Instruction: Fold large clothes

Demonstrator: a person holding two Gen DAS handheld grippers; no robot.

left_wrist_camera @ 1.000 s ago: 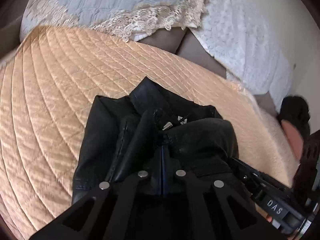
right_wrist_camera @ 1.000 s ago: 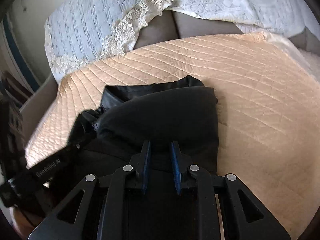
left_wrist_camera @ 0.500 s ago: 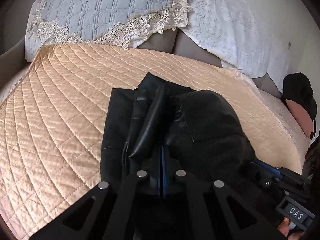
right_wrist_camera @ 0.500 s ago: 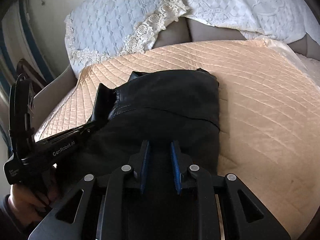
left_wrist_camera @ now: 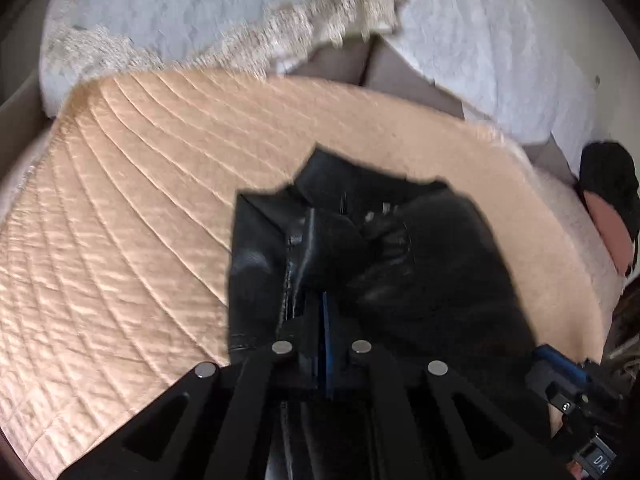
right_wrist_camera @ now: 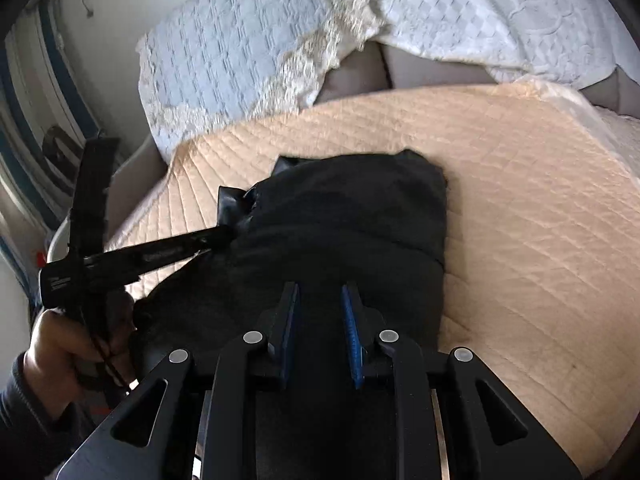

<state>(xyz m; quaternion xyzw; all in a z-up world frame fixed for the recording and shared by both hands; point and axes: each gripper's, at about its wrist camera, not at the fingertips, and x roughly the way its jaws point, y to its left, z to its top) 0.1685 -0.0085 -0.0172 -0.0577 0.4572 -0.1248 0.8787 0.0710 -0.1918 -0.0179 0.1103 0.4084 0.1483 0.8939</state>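
Leather-like black jacket on the quilted bedspread looks heavy and slick in the left view, the left gripper pinched shut on its front edge, while the right view shows the right gripper part open, empty over the bulky fold, hem corners the likeliest hold.

The jacket lies on the quilt spread over the bed, two pillows side by side behind the quilt at the bed's head, the left claw at the jacket's near left edge and the right claw over its near middle.
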